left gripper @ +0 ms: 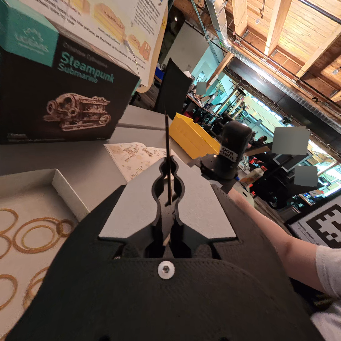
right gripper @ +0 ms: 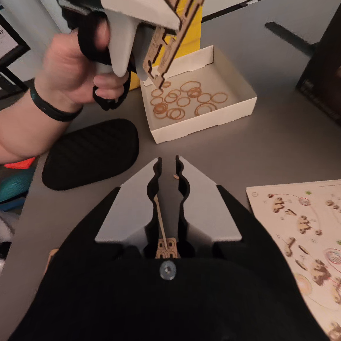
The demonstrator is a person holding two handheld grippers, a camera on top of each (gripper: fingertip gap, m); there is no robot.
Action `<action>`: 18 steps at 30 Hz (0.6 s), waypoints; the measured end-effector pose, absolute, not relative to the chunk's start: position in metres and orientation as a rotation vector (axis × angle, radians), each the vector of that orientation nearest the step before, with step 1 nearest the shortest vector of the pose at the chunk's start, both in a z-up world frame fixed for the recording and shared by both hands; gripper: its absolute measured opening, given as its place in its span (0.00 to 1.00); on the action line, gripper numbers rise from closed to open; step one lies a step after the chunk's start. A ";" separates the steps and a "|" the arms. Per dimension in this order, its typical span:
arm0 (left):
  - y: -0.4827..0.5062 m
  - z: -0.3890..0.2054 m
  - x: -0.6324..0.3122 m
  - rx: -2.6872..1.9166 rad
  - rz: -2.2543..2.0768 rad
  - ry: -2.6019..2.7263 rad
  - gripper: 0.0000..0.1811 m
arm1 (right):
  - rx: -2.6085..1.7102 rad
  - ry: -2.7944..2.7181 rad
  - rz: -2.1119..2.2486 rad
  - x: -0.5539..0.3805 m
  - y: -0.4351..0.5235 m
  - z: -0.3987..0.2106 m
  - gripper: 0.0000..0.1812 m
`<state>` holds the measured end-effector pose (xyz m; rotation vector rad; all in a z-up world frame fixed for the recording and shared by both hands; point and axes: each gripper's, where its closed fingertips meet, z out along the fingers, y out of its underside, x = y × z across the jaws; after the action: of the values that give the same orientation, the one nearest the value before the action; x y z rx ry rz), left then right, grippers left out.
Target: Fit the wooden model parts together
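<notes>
My left gripper point(left gripper: 168, 158) is shut on a thin flat wooden sheet point(left gripper: 167, 138), which I see edge-on standing up out of the jaws. In the right wrist view the same sheet point(right gripper: 166, 46) shows cut-out slots and hangs above the white tray, held by the left gripper's white fingers point(right gripper: 147, 13). My right gripper point(right gripper: 168, 158) has its tips a narrow gap apart. Deep between its fingers sits a small wooden part point(right gripper: 167, 247) with a thin wooden stick point(right gripper: 160, 215) leaning against the left finger. The right gripper's body point(left gripper: 227, 156) shows to the right in the left wrist view.
A white tray point(right gripper: 203, 125) of rubber bands stands on the grey table point(right gripper: 258, 156). The open instruction booklet point(right gripper: 304, 239) lies at the right. A black pad point(right gripper: 92, 153) lies at the left. The model's dark box point(left gripper: 64, 92) and a yellow bin point(left gripper: 191, 136) stand behind. Spacing between my two grippers at the tips: around 10 cm.
</notes>
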<state>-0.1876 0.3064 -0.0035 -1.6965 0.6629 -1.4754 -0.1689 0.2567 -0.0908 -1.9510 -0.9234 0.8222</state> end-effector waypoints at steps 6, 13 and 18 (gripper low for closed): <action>0.281 -0.014 -0.165 -1.721 -1.563 0.806 0.00 | -1.779 -0.924 0.653 -0.167 0.259 -0.065 0.16; 0.251 -0.019 -0.146 -1.714 -1.695 0.951 0.00 | -1.702 -0.600 1.230 -0.156 0.260 -0.011 0.21; 0.237 -0.018 -0.140 -1.702 -1.795 0.987 0.00 | -1.693 -0.552 1.528 -0.155 0.250 -0.008 0.00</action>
<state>-0.1401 0.2371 -0.0184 -1.7017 0.9867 -1.7954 -0.1546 0.2497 -0.0081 -1.6931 -0.5517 1.5283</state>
